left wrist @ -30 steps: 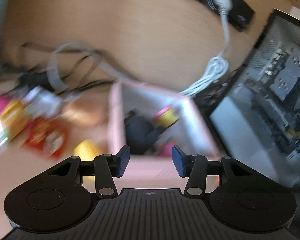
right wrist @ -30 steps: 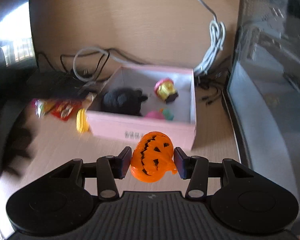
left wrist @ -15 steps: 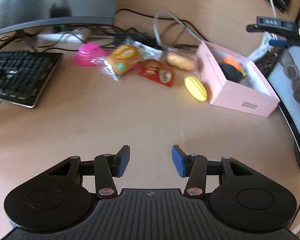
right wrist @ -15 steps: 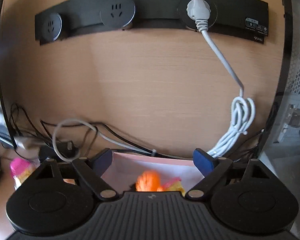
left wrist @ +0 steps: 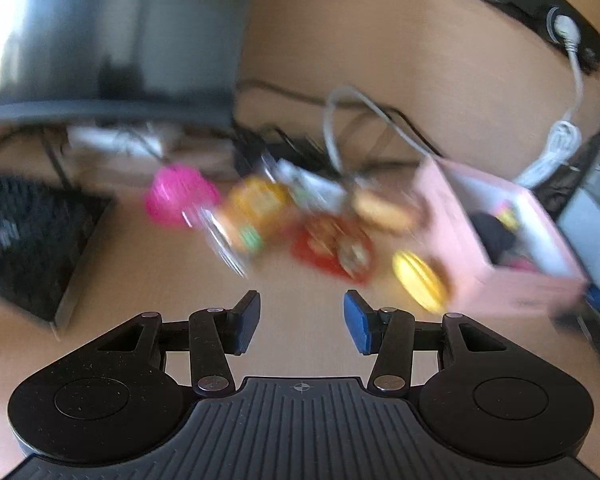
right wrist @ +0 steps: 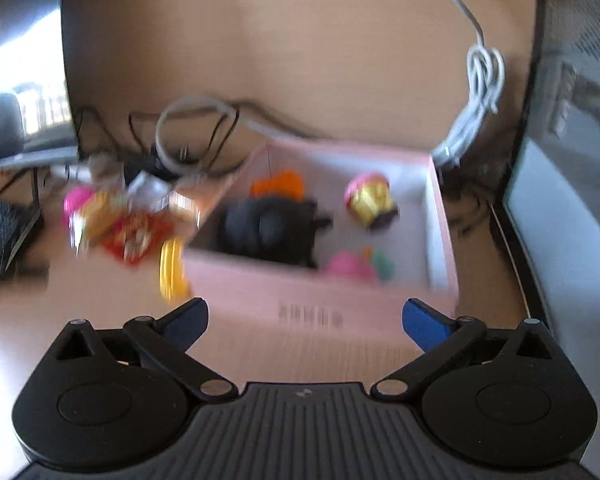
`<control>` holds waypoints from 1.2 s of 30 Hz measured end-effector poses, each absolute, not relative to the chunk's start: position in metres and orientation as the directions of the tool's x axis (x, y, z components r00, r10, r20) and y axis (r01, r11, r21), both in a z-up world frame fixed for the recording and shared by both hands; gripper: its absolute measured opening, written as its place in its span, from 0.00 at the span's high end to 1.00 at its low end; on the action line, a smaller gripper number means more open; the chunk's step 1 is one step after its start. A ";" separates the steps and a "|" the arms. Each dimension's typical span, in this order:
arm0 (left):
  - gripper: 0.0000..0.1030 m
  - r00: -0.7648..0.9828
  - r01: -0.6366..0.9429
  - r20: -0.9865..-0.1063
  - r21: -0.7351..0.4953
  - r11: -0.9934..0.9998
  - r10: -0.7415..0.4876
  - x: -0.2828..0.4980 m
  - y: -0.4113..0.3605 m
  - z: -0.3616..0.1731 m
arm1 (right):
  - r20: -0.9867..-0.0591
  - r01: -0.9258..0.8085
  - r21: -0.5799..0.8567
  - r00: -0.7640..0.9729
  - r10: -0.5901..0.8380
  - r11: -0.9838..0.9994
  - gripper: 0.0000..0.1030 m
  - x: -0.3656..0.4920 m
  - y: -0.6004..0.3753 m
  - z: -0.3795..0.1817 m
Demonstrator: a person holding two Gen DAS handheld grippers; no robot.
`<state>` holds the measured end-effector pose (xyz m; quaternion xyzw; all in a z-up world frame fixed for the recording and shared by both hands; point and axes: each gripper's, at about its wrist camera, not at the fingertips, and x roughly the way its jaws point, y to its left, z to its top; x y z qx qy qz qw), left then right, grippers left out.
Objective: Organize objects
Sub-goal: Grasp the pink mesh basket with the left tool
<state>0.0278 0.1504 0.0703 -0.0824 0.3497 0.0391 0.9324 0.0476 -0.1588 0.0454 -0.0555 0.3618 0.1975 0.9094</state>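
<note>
Both views are smeared, so we keep to what reads clearly. Our right gripper is spread wide with nothing between its blue pads, hovering just short of the pink box, which fills the middle of the right wrist view. Inside the box, an orange pumpkin toy sits at 11 o'clock against the far wall, partly behind a black plush. A gold-and-pink toy stands at 1 o'clock, and a pink-and-green piece lies by the near wall at 5 o'clock.

Our left gripper is also released and empty, its pads apart above bare desk. From it, the loose items lie in a row from 11 to 1 o'clock: a pink toy, an orange packet, a red packet, and what may be a wrapped bun. A yellow macaron-like disc rests against the box's outer left wall. A keyboard sits at 9 o'clock.
</note>
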 end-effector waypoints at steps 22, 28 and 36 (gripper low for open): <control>0.39 0.734 -0.216 -0.670 -0.078 0.973 0.110 0.168 0.252 0.022 | -0.800 -0.248 0.091 0.559 0.219 0.964 0.00 0.006 -0.138 0.002; 0.34 0.710 -0.248 -0.697 -0.115 0.962 0.100 0.173 0.260 0.014 | -0.830 -0.276 0.020 0.530 0.170 0.961 0.00 0.011 -0.126 0.001; 0.39 0.739 -0.246 -0.672 -0.211 0.946 0.042 0.096 0.249 0.048 | -0.815 -0.375 0.015 0.532 0.229 0.927 0.00 0.019 -0.122 -0.001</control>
